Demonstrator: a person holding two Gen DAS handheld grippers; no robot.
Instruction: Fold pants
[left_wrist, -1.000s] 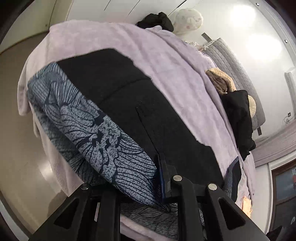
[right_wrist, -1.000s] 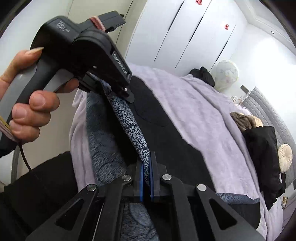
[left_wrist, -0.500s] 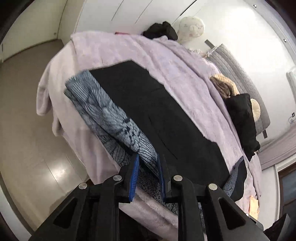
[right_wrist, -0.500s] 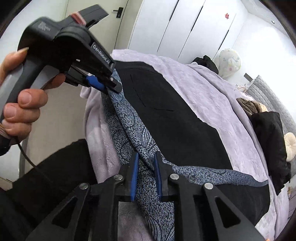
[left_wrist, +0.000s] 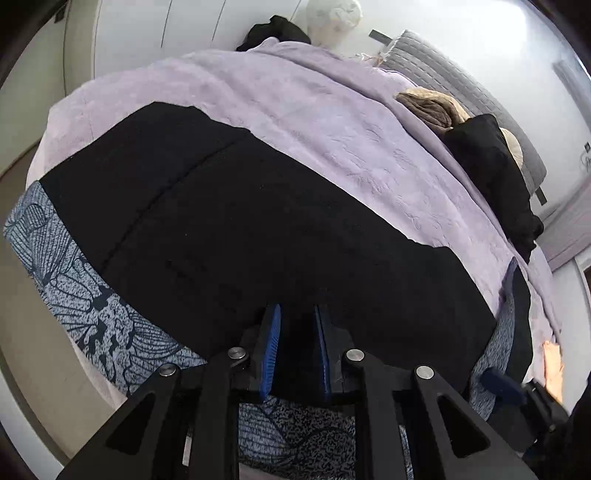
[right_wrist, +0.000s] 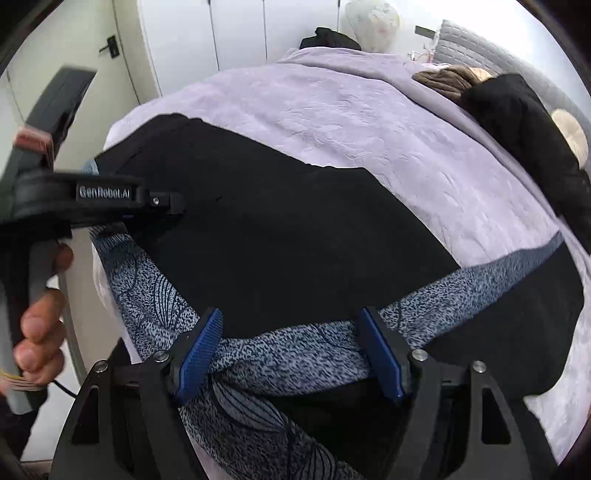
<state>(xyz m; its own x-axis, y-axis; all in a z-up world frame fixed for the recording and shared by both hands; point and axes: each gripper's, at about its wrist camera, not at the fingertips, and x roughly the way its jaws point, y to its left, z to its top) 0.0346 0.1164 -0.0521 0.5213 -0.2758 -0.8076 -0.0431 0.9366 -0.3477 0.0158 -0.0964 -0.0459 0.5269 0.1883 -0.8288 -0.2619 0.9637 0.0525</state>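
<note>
The pants (left_wrist: 258, 221) lie spread across the near edge of the bed, on the lilac blanket (left_wrist: 314, 110). Their black side faces up, and a blue-grey leaf print shows along the near hem and at the right end.

In the left wrist view the left tool (left_wrist: 295, 325) sits low over the black cloth near the front edge, its blue pads a little apart with nothing between them. Its black frame blocks the lower part of the picture, so the front edge of the pants beneath it is hidden. The far right corner is blurred; a dark shape with a blue part (left_wrist: 502, 384) shows there, too smeared to name.

In the right wrist view the right tool (right_wrist: 291, 325) is spread wide, its pads either side of a printed band of the pants (right_wrist: 295, 350) and gripping nothing. Whether the pads touch the cloth is hard to tell. The other tool comes in from the left edge, motion-blurred, with the left hand (right_wrist: 40, 332) on its handle, cut off by the frame.

At the head of the bed lie a black garment (right_wrist: 517, 122) and a brown one (right_wrist: 447, 81), half hidden behind it.
</note>
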